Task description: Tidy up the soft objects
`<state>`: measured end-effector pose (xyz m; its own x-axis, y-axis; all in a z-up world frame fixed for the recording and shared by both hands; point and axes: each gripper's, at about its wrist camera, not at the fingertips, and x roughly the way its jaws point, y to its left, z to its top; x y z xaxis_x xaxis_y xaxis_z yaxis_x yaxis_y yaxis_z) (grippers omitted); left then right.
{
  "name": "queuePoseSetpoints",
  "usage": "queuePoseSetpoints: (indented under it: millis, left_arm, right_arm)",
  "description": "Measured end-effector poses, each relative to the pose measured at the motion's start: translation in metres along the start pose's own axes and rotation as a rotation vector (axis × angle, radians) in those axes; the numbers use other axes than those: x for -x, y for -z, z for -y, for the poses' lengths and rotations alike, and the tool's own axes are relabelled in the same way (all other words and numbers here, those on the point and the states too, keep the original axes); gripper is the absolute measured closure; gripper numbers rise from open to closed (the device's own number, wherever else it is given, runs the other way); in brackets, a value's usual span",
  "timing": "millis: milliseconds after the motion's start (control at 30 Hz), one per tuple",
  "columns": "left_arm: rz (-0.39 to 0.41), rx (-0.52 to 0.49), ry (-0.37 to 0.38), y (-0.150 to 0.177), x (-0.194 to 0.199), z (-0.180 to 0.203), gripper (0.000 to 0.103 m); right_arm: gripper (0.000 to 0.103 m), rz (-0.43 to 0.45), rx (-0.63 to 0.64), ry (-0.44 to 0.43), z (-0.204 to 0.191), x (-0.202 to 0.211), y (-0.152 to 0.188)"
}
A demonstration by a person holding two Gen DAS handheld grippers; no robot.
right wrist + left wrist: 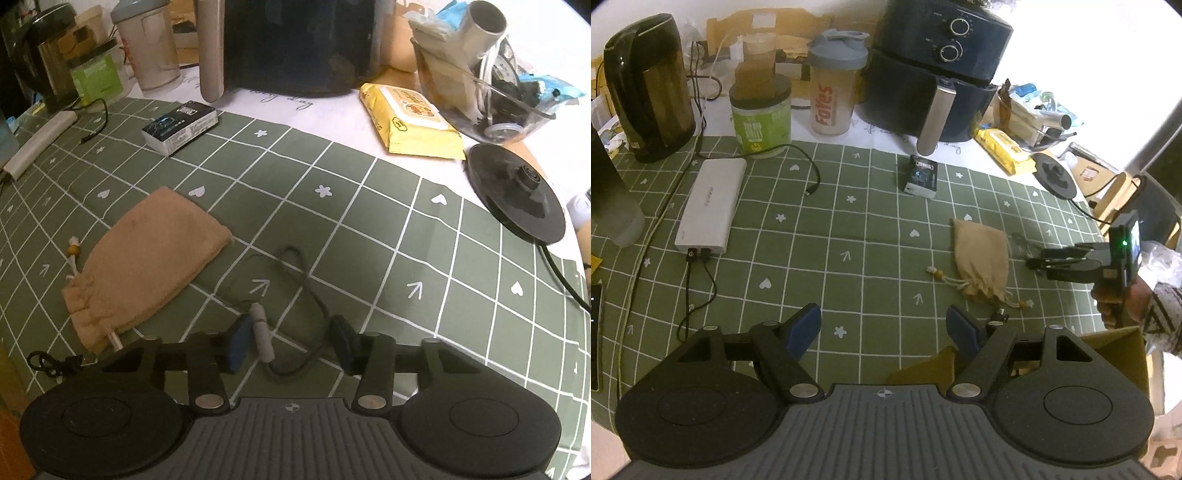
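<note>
Your right gripper (291, 343) sits low in the frame with a gap between its blue pads, a grey cable plug (261, 332) just inside the left pad and the thin dark cable (306, 280) looping between them. A tan drawstring pouch (147, 262) lies at left on the green checked cloth (406, 229).

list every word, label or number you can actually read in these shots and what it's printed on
"Fates", as best it reads, in red letters running up the side: shaker bottle.
Power bank: faint print, too blurred to read.
Small dark box: print too small.
Green jar: label blurred.
Yellow wipes pack: label unreadable.
Air fryer dials: markings too small.
</note>
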<state>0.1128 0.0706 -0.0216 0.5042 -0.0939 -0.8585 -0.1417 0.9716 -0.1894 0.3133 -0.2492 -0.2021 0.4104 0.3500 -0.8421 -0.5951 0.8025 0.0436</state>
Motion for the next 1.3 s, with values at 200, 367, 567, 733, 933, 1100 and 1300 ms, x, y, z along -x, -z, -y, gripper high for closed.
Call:
queuePoseSetpoints:
  millis: [200,367,567,733,933,1100,1300]
  left_arm:
    - [0.010,-0.016,-0.001,-0.006,-0.001,0.003,0.029]
    - [0.021,-0.055,0.012,-0.012,-0.001,0.010,0.029]
    - [0.045,-0.102,0.026,-0.022,-0.001,0.017,0.029]
    - [0.059,-0.132,0.029,-0.030,-0.004,0.019,0.029]
    - [0.077,-0.179,0.046,-0.040,-0.011,0.023,0.029]
    - [0.087,-0.203,0.058,-0.049,-0.023,0.025,0.029]
    - [0.102,-0.243,0.051,-0.060,-0.041,0.031,0.029]
  right_arm:
    - [0.088,0.005,-0.026,0.020,-0.006,0.002,0.002]
    - [0.090,-0.004,-0.030,0.035,-0.009,0.003,0.000]
    - [0.091,0.008,-0.056,0.028,-0.005,0.017,0.003]
    - [0.091,0.043,-0.085,0.021,-0.002,0.039,0.004]
    - [0.091,0.101,-0.155,0.008,0.000,0.071,0.006]
    - [0.091,0.142,-0.193,-0.005,-0.002,0.095,0.009]
    - [0.091,0.185,-0.236,-0.001,-0.008,0.122,0.012]
